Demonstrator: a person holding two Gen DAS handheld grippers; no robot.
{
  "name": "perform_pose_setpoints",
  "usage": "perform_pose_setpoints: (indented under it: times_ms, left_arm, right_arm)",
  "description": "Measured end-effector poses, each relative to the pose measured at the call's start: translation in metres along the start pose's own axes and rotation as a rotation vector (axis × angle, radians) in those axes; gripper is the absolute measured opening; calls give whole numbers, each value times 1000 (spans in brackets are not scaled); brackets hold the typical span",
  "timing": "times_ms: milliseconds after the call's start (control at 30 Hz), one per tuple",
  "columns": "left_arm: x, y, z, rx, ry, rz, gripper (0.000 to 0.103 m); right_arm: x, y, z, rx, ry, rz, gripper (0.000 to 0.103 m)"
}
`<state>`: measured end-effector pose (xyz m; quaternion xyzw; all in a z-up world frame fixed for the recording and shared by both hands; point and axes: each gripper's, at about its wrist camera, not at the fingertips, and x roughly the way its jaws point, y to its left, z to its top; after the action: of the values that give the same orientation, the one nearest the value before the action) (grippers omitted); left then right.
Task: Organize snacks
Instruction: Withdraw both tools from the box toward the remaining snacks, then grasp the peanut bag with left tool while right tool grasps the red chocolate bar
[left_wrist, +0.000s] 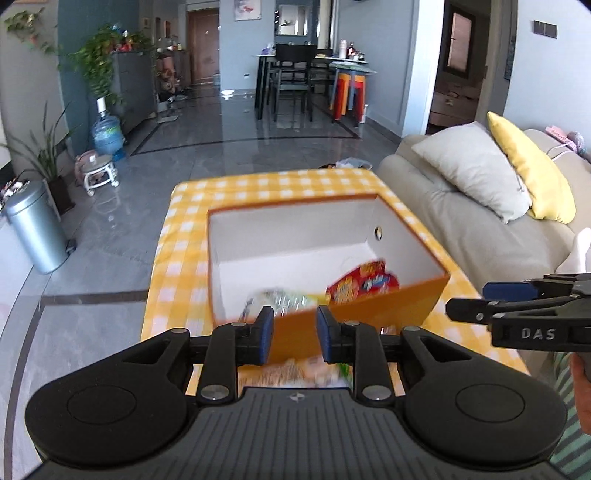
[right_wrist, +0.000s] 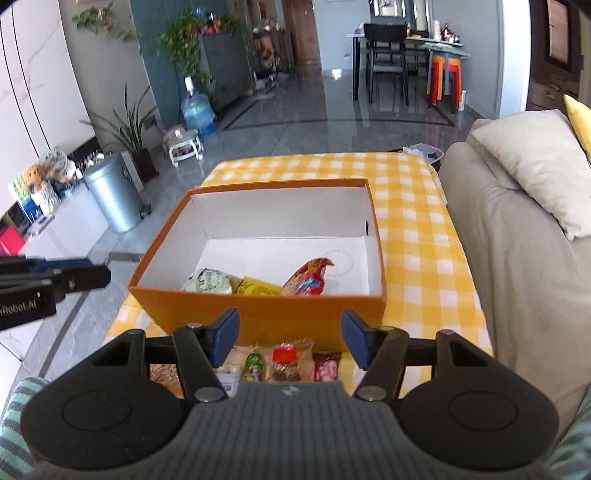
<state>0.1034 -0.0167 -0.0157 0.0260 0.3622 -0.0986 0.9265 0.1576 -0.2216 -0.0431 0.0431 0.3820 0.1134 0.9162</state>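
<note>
An orange box with a white inside sits on the yellow checked surface, holding a red snack bag, a yellow packet and a pale green packet along its near wall. More small snack packets lie on the cloth just in front of the box, under the right hand-held gripper, whose jaws stand apart with nothing between them. The left hand-held gripper hovers over the box's near wall, tilted down, its pads slightly parted and gripping nothing. A beige sofa closes off the right edge; the far half of the box and the cloth beyond lie free.
</note>
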Motion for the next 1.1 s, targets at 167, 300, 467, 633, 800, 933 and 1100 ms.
perform_pose_setpoints:
  times_ms: [167,300,467,633,800,933,1100]
  left_arm:
    - [3,6,-32,-33,34,54,29]
    - [5,7,-51,-71,38,81,29]
    - [6,3,-68,-58,48,106,29]
    - [10,-1,-71,-46,80,70,30]
    - [24,2,-61,-134,120,52,57]
    - [42,-2,-52,-177,163,67,65]
    - [66,-3,-47,-215,232,83,80]
  right_arm:
    - [-7,11,-37,-48,-45,-28,59]
    - [-8,11,-65,-50,-87,-10,60]
    - [-2,1,-88,-12,-42,-16,62]
    - [12,-12,-100,39,31,-3,62]
    - [23,-8,-96,22,58,-35,62]
    - [34,-7,-94,-5,71,-55,62]
    - [53,-11,-93,-28,101,-99,52]
